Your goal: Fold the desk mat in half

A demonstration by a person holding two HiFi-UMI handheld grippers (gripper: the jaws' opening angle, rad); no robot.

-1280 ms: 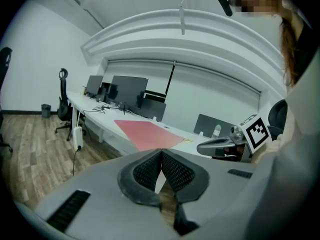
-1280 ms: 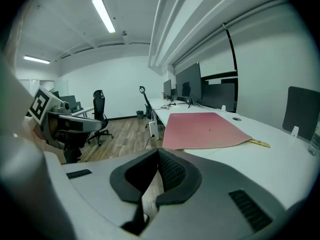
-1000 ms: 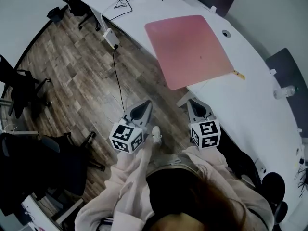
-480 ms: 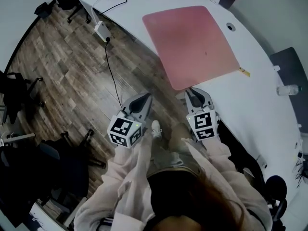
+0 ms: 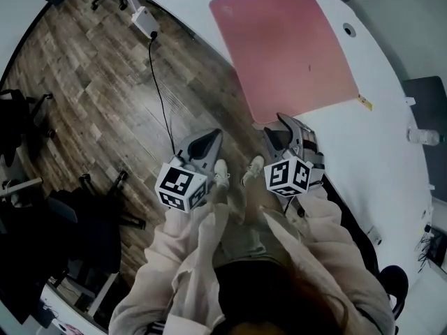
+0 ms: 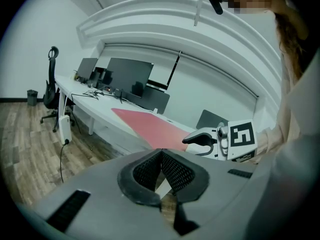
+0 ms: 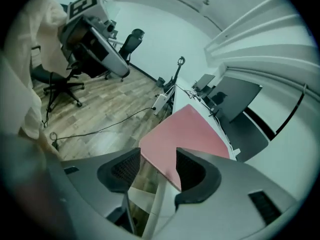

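Observation:
A pink desk mat (image 5: 293,54) lies flat on the curved white desk (image 5: 391,166), its near corner reaching the desk's edge. My right gripper (image 5: 283,128) hovers just short of that corner, jaws opening. In the right gripper view the mat (image 7: 185,131) shows in line with the gap of the right gripper (image 7: 157,166), and the pads touch nothing. My left gripper (image 5: 209,139) hangs over the wooden floor to the left of the desk, shut and empty. Its jaws meet in the left gripper view (image 6: 161,156), where the mat (image 6: 150,124) lies ahead.
A white power box (image 5: 143,21) with a black cable (image 5: 160,103) lies on the floor. Black chairs (image 5: 91,215) stand at left. On the desk are a yellow tag (image 5: 365,103), a cable hole (image 5: 348,29) and a bottle (image 5: 422,137).
The right gripper has come forward to the mat's near corner and its jaws have spread apart. The left gripper has stayed shut, almost in place.

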